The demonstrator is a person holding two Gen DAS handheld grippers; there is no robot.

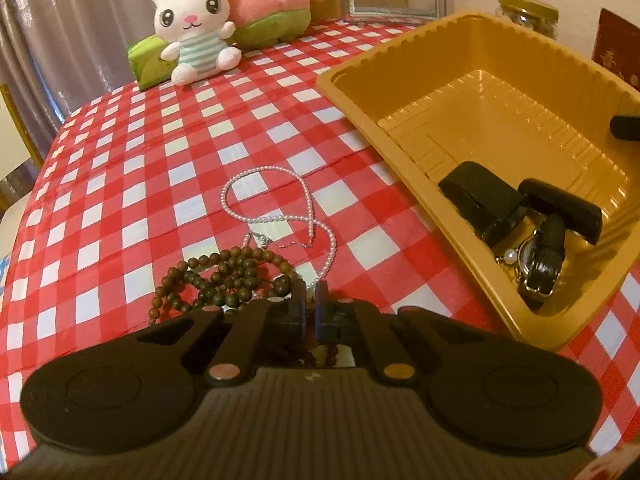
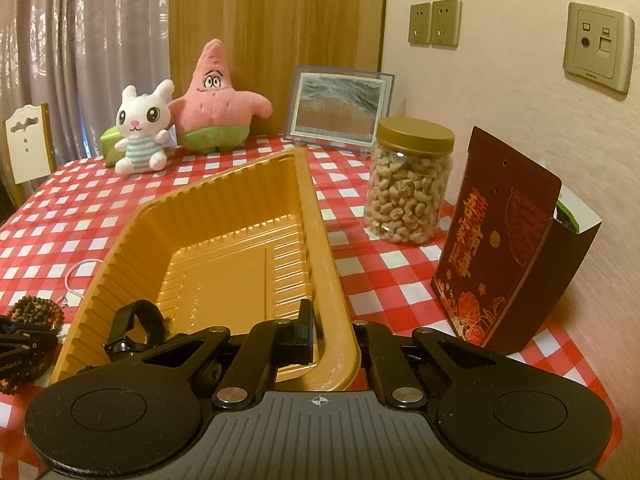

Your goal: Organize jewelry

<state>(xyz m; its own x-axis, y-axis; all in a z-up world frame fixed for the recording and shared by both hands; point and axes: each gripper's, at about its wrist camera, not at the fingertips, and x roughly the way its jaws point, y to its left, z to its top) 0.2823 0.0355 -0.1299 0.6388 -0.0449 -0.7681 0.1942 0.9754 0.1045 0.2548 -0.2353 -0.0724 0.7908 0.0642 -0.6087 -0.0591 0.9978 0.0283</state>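
A white pearl necklace (image 1: pixel 276 216) lies looped on the checked cloth. One strand of it runs down into the narrow slit between the fingertips of my left gripper (image 1: pixel 311 300), which is shut on it. Brown wooden beads (image 1: pixel 224 280) are heaped just left of those tips and partly under them. To the right stands the gold plastic tray (image 1: pixel 400 128), holding black-strapped watches (image 1: pixel 538 264) and a pearl earring (image 1: pixel 510 256). My right gripper (image 2: pixel 332 336) is shut on the gold tray's (image 2: pixel 320 240) near right wall, one finger inside, the other hidden outside.
A white rabbit plush (image 1: pixel 196 32) and a pink star plush (image 1: pixel 272 0) sit at the table's far edge. A picture frame (image 2: pixel 340 108), a jar of cashews (image 2: pixel 410 184) and a dark red box (image 2: pixel 496 264) stand right of the tray.
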